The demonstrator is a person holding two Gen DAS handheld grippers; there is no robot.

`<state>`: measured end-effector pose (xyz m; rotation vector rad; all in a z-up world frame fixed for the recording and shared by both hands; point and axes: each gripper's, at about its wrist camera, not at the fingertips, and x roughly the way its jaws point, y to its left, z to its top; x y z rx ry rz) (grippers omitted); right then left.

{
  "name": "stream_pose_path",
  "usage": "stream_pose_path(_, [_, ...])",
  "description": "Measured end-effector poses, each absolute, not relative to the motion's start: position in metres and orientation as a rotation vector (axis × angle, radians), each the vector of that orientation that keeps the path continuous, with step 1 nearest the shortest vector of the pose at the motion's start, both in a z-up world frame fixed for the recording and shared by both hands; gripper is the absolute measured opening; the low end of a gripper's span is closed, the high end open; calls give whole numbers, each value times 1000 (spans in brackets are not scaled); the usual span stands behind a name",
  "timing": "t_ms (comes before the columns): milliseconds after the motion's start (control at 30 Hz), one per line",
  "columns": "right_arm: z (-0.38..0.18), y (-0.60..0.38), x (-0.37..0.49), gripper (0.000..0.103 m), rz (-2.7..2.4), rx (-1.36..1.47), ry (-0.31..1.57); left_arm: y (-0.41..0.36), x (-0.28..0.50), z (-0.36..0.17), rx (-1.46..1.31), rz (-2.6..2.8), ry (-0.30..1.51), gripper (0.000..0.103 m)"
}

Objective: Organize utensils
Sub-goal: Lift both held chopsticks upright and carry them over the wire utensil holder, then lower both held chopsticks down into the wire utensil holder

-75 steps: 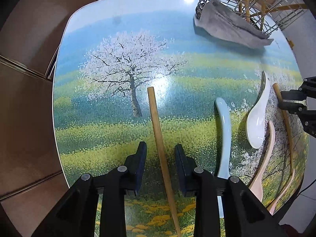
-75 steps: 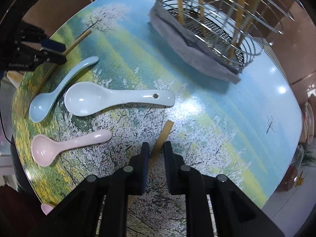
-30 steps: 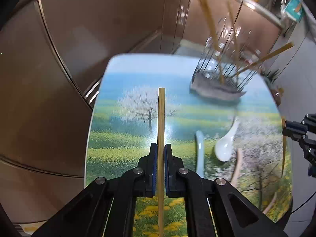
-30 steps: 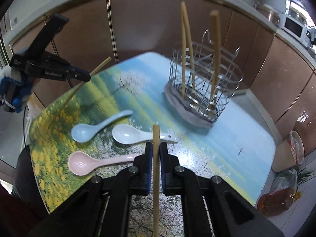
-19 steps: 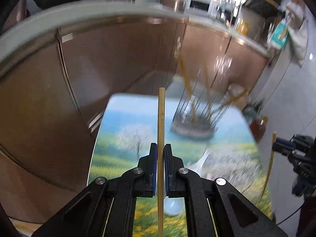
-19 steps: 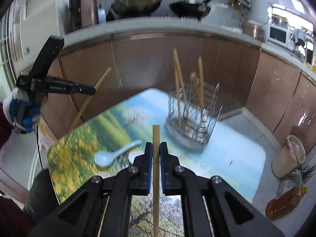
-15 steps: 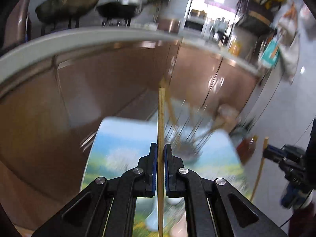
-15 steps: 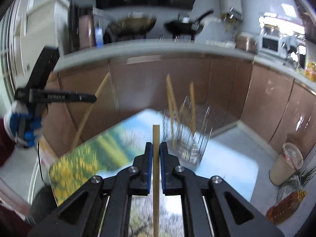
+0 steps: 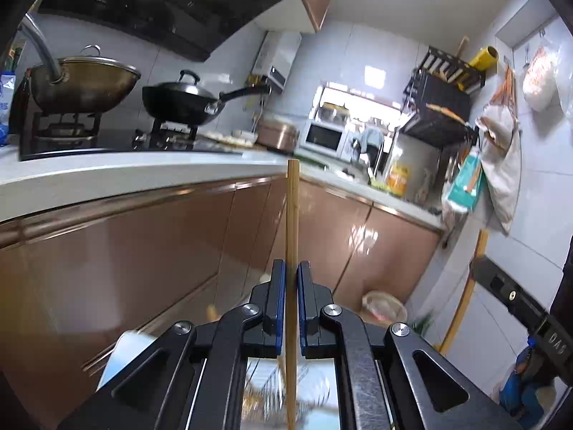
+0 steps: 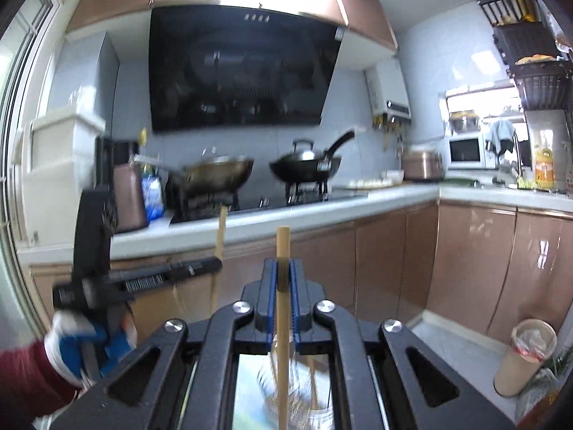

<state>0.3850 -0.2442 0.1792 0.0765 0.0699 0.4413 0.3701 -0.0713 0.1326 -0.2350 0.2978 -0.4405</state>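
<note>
**Two chopsticks held upright above the rack**

Left wrist view: the left gripper [image 9: 290, 308] is clamped on a bamboo chopstick [image 9: 292, 229], standing vertical, cameras facing the kitchen counter [image 9: 107, 175].

Right wrist view: the right gripper [image 10: 283, 294] pinches its own chopstick [image 10: 283, 251] upright; the wire utensil holder [image 10: 297, 394] blurs below. Lowering blind, either tip could catch a wire, or the sticks could knock together.

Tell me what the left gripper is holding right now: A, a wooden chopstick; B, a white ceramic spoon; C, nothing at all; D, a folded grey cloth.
A: in the left wrist view the left gripper has its blue pads shut on a wooden chopstick that stands upright between them.
</note>
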Motion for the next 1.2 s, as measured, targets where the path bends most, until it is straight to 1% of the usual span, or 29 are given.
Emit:
stream_pose_path(200, [166,-246,425,6,423,81,7,-96,400,108,-209,-340,192,6])
stream_pose_path(333, [139,-245,454,6,410,104,1,-106,416,76,-192,-251,153,6])
stream_pose_path(500, [103,-245,470,7,396,125,9,-114,425,45,-204,-223,145,6])
stream_pose_path(700, [67,-244,476,7,350,115,28,-129,426,22,-170,-199,135,6])
stream_pose_path(867, [53,-244,473,7,319,89,32,-129,431,3,-175,-182,155,6])
stream_pose_path(1200, [30,-241,474,7,294,76,74,-119,442,-15,-225,-143,188,6])
